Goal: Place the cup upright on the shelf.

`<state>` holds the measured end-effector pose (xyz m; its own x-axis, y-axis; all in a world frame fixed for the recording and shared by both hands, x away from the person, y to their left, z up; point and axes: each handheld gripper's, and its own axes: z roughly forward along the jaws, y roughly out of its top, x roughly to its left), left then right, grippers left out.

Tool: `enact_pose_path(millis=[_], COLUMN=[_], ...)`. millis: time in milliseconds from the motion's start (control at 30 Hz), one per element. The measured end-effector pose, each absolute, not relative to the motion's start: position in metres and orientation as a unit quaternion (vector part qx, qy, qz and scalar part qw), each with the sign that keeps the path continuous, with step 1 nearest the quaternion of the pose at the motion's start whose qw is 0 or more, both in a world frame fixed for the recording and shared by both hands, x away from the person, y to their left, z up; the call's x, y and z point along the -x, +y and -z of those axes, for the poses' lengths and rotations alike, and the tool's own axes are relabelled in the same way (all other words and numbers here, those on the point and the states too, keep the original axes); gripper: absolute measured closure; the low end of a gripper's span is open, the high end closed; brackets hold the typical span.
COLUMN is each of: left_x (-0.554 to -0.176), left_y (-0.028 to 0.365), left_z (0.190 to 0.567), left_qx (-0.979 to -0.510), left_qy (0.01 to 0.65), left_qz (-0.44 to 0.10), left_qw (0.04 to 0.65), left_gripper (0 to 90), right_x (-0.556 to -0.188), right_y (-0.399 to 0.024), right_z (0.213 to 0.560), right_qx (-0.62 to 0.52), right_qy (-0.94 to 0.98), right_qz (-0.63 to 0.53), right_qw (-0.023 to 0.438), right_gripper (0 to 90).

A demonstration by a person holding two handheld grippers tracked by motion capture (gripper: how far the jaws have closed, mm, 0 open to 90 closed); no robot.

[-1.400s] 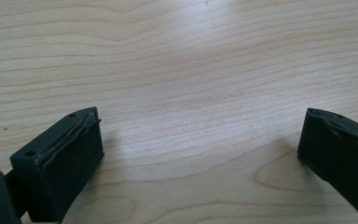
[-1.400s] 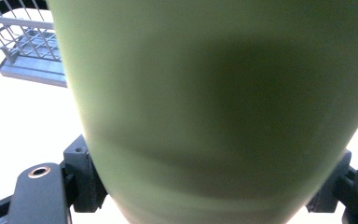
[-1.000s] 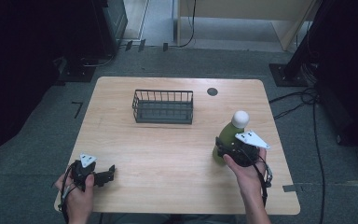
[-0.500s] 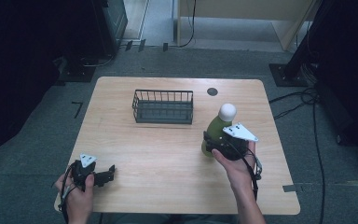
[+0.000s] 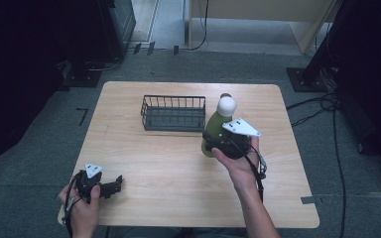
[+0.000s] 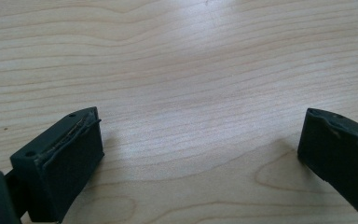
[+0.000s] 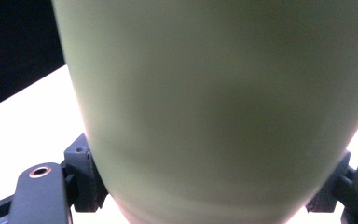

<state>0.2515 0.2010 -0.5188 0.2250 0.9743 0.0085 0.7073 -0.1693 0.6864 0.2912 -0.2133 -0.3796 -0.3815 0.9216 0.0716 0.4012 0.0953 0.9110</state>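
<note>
The right gripper (image 5: 213,144) is clamped on a green bottle (image 5: 213,126) with a white cap (image 5: 226,105), one jaw on each side of the body. The bottle stands roughly upright, just beside the right end of a dark wire basket (image 5: 173,113) on the far half of the wooden table (image 5: 178,168). The right hand (image 5: 235,161) grips the tool from behind. The left gripper (image 5: 110,186) sits near the table's front left corner, held in the left hand (image 5: 82,206); its jaws are wide apart with nothing between them, over bare wood.
</note>
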Motion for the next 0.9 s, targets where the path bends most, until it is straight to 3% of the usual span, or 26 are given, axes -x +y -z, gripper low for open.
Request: enact_pose_path(millis=[467, 900], left_x=[-0.251, -0.251], left_y=[0.201, 0.201], left_z=[0.519, 0.519], left_qx=[-0.728, -0.728], left_qy=[0.577, 0.577], left_qz=[-0.233, -0.233], left_qw=[0.287, 0.287], left_gripper=[0.2, 0.2], right_x=[-0.334, -0.373], right_y=[-0.182, -0.165], right_z=[0.350, 0.324], right_qx=[-0.470, -0.465], right_qy=[0.687, 0.671], right_qz=[-0.487, -0.495], right_qw=[0.264, 0.295], right_gripper=[20.6, 20.6])
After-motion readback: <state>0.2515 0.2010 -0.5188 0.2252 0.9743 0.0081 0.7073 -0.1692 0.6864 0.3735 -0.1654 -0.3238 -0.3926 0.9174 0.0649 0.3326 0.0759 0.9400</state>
